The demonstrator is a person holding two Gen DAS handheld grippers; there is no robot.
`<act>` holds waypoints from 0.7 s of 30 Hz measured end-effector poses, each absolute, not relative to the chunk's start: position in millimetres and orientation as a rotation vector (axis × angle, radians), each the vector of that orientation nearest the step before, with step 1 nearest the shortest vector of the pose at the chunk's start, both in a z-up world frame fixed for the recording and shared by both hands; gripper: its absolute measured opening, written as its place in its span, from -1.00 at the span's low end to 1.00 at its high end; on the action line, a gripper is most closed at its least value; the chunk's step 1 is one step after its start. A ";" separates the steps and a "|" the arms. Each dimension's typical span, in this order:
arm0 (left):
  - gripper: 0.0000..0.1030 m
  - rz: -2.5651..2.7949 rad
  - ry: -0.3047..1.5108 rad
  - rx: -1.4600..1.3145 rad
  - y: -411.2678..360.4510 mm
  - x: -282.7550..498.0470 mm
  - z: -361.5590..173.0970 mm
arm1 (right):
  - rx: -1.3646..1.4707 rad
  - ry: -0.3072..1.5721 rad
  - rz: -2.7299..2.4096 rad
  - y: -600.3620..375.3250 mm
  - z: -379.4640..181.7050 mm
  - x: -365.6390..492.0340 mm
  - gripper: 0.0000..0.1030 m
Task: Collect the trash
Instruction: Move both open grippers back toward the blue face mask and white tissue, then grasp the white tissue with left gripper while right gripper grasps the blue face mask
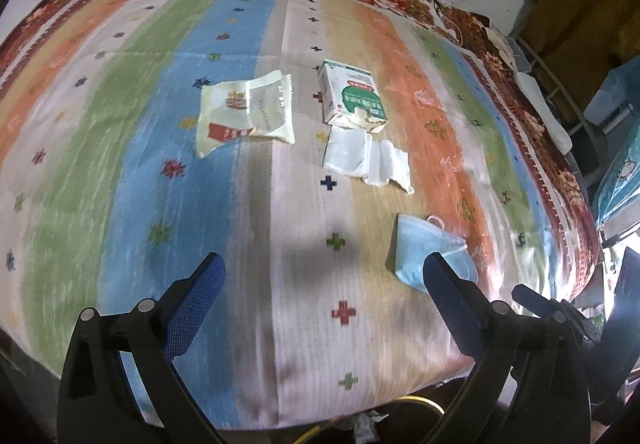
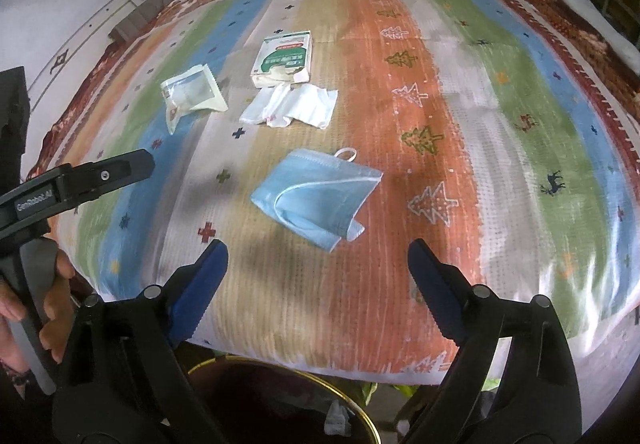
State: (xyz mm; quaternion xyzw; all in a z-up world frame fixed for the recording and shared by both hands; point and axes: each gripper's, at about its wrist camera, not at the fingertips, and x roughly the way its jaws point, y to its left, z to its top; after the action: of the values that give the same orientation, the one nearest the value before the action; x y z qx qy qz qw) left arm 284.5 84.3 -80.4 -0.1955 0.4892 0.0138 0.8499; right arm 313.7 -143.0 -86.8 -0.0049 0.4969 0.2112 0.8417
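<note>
1. Trash, four pieces, lay on a striped bedspread: blue face mask nearest, white tissue, green-and-white carton, cream wrapper.
2. Right gripper hovered near the mask, fingers spread, empty.
3. Left gripper likewise spread, empty.
4. Gold-rimmed bin stood below the bed edge.

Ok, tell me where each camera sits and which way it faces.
Left wrist: on the left gripper, facing down and forward over the striped blanket; its own open jaws show.
Right wrist: on the right gripper, same heading, above the blue face mask; its open jaws, plus the other gripper and a hand.
Shared: mask, torn box, tissue, snack wrapper.
</note>
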 end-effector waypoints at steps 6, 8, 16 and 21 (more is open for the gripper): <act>0.88 0.010 1.033 -0.418 86.6 305.6 -83.2 | 0.036 1.072 0.431 -145.8 -92.7 332.5 0.59; 0.88 0.007 1.036 -0.419 87.0 310.6 -85.4 | 0.047 1.084 0.424 -146.4 -97.1 340.1 0.54; 0.85 -0.017 1.047 -0.431 86.7 337.3 -96.6 | 0.120 1.162 0.411 -149.0 -118.8 361.2 0.25; 0.83 -0.037 1.034 -0.441 82.3 355.6 -104.0 | 0.157 1.198 0.403 -150.7 -130.2 370.1 -0.06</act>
State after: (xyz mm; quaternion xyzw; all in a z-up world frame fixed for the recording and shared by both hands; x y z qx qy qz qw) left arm 355.6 82.3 -104.0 -0.2092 0.4902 -0.0175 0.8459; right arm 370.1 -150.7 -130.2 0.0734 0.5595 0.1884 0.8038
